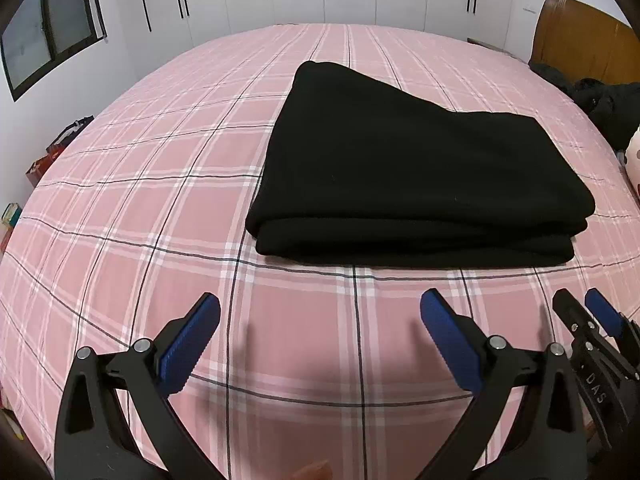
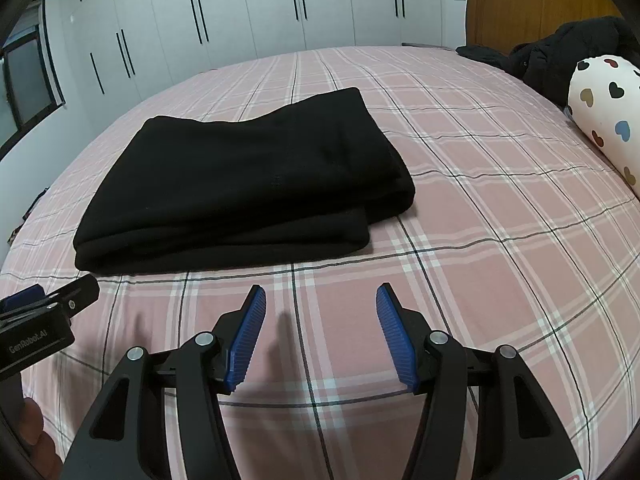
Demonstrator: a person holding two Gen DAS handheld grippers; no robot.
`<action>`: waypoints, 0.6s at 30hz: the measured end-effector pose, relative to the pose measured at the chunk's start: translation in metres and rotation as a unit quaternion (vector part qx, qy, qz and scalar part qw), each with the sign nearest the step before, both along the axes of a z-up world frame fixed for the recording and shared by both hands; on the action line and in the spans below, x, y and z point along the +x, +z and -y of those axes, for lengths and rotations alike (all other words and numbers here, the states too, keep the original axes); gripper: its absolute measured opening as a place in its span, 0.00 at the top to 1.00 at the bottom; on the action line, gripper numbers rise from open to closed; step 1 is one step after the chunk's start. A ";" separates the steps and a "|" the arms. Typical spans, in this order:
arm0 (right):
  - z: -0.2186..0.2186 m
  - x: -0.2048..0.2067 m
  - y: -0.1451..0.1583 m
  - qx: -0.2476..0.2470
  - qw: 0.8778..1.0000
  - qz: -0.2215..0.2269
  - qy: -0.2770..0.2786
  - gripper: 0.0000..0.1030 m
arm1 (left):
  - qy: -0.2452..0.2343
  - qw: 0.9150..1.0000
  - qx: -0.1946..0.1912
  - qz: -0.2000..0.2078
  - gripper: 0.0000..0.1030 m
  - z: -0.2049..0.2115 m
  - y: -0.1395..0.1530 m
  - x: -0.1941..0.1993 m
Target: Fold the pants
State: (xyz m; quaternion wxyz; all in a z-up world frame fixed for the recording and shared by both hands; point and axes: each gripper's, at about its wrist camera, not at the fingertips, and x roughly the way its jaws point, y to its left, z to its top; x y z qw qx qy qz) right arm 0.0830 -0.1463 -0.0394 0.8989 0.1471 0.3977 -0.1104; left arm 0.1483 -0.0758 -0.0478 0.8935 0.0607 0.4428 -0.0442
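Both tongs spread wide and gripping nothing: left tongs [image 1: 320, 316], right tongs [image 2: 321, 312], side by side and low over the bed [image 2: 500, 220], the left pair's tip [image 2: 76, 290] just left of the right pair. Bare pink plaid sheet under and between the blue pads [image 2: 250, 336], with more of it stretching ahead to the far edge below the white wardrobe [image 2: 248, 4]. Ample free sheet right of the right tongs, up to the heart-print pillow [image 2: 604, 120] and dark jacket [image 2: 560, 56] by the wooden headboard [image 2: 532, 4]. Open sheet left of the left tongs too, running to the bed's left edge.

Folded black pants [image 1: 412, 168] flat on the sheet, stacked in layers, rounded fold edge facing the tongs. Long axis crosswise to the fingers, far side skewed. Just ahead of both tongs, untouched: ahead-right of the left pair, ahead-left of the right pair [image 2: 240, 184].
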 end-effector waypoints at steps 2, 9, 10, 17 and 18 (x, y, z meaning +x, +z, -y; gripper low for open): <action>0.000 -0.001 0.000 -0.001 1.000 0.000 0.000 0.45 | 0.000 1.000 0.002 0.001 0.05 0.001 0.000 0.000; -0.001 -0.001 0.000 0.000 1.000 0.001 0.000 0.45 | -0.001 1.000 0.003 0.002 0.05 0.002 -0.001 -0.001; -0.001 -0.002 -0.001 0.000 1.000 0.000 0.000 0.45 | -0.001 1.000 0.003 0.002 0.05 0.002 -0.001 -0.001; -0.001 -0.001 -0.001 0.000 1.000 0.000 0.002 0.45 | -0.009 1.000 -0.003 -0.010 0.05 0.002 -0.004 0.000; -0.001 -0.001 -0.001 0.000 1.000 0.000 0.002 0.45 | -0.012 1.000 -0.006 -0.019 0.05 0.002 -0.006 0.002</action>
